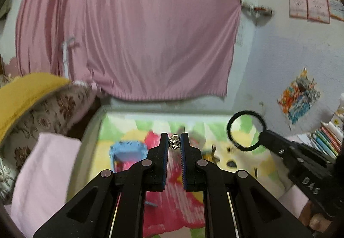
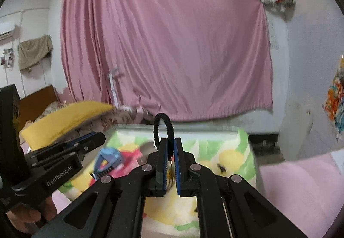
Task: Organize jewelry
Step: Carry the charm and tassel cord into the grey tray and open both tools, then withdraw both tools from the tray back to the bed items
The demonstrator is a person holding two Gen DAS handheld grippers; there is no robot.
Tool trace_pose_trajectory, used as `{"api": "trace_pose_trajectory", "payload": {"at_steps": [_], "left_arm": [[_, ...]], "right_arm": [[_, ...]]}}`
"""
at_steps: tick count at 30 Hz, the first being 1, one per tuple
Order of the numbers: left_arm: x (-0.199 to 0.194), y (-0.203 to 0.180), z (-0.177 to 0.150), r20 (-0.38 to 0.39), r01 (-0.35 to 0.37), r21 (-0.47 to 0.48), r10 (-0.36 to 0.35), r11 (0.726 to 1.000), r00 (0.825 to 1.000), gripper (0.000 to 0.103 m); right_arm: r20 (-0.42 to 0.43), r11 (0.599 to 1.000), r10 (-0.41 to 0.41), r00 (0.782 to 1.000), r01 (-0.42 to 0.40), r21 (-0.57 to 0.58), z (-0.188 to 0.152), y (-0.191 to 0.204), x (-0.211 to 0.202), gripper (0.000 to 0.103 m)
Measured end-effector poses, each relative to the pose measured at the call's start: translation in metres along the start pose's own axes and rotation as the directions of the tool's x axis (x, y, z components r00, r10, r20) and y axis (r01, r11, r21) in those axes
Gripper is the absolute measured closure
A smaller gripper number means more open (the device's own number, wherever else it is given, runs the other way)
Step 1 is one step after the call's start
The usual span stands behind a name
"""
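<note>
Earring in left gripper

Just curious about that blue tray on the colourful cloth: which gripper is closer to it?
Left. The left gripper hangs just right of the blue tray; the right gripper, gripping a black loop, is farther right.

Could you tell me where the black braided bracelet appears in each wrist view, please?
Left wrist view: black braided bracelet at right of centre, held by the right gripper.
Right wrist view: centre, looping up from between the fingertips.
Shared landmark: the pink curtain.
</note>
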State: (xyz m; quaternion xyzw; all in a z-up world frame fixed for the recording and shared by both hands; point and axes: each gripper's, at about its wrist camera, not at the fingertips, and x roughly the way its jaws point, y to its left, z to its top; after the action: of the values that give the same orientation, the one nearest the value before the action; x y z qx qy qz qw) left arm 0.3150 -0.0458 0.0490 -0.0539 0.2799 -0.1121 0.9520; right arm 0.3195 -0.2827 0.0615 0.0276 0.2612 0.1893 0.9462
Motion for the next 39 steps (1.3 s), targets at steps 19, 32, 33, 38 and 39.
{"api": "trace_pose_trajectory", "payload": {"at_steps": [19, 32, 33, 38, 39], "left_arm": [[0.058, -0.009, -0.041, -0.302, 0.021, 0.012, -0.017, 1.0, 0.953, 0.094], [-0.002, -0.004, -0.028, -0.148, 0.046, -0.033, -0.051, 0.998, 0.988, 0.051], [-0.014, -0.004, -0.028, -0.115, 0.05, -0.035, -0.053, 0.998, 0.992, 0.047], [-0.06, -0.004, -0.032, 0.0, 0.057, -0.045, -0.057, 0.997, 0.998, 0.031], [-0.07, -0.004, -0.035, 0.021, 0.057, -0.049, -0.056, 0.997, 0.998, 0.029]], "right_arm": [[-0.325, 0.983, 0.058, 0.944, 0.002, 0.182, -0.029, -0.033, 0.049, 0.096], [-0.211, 0.992, -0.009, 0.977, 0.036, 0.12, -0.022, -0.032, -0.004, 0.065], [-0.192, 0.993, -0.015, 0.981, 0.037, 0.115, -0.021, -0.03, -0.011, 0.06], [-0.079, 0.996, -0.047, 0.996, 0.053, 0.07, -0.024, -0.021, -0.057, 0.029], [-0.054, 0.997, -0.052, 0.997, 0.055, 0.056, -0.025, -0.017, -0.067, 0.025]]}}
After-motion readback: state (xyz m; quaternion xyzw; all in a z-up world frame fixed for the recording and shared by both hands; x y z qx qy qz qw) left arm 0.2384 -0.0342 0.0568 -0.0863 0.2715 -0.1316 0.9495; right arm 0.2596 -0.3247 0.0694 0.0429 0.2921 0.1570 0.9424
